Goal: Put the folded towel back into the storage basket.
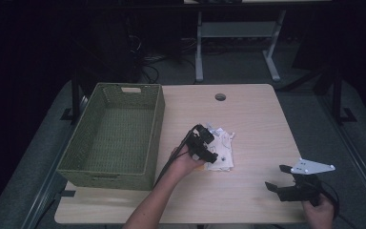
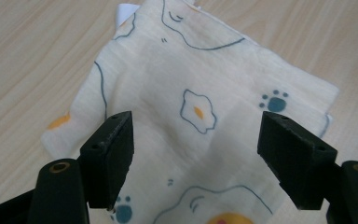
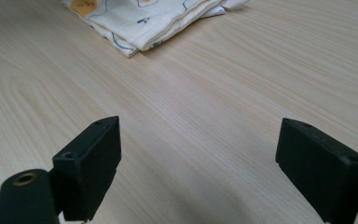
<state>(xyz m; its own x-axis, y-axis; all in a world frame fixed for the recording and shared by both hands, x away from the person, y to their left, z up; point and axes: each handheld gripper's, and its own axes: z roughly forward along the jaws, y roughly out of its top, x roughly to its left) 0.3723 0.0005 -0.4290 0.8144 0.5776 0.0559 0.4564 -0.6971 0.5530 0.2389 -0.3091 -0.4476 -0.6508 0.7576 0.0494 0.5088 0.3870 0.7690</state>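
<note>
Your left gripper (image 2: 196,140) hangs right over the folded cloth (image 2: 200,93), and its two black jaws are wide apart with nothing between them. The cloth lies flat on the wooden table (image 1: 257,124), near the middle, just beside the green woven basket (image 1: 112,136) but not touching it. The basket looks empty inside.

Your right gripper (image 1: 279,183) is well apart from the cloth, down by the near right corner of the table. Its jaws are spread apart too, and they hold nothing — you can see bare wood between them in the right gripper view.

The cloth looks soft, thin and light. It is cream, with little drawings on it: fried eggs, blue paw prints and orange spots. It is folded into a few layers, and you can see those layers stacked at its edge (image 3: 140,44) in the right gripper view. A soft thing like this will sag and may come unfolded if you lift it by just the top layer. So it is best, I think, to pinch an edge or a corner where all the layers meet, and squeeze through the whole stack. It will not break, and it should not slip much.

There is no writing to read on the cloth. A small white tab (image 2: 127,11) peeks out at its far corner — maybe a label, but nothing on it can be read.
</note>
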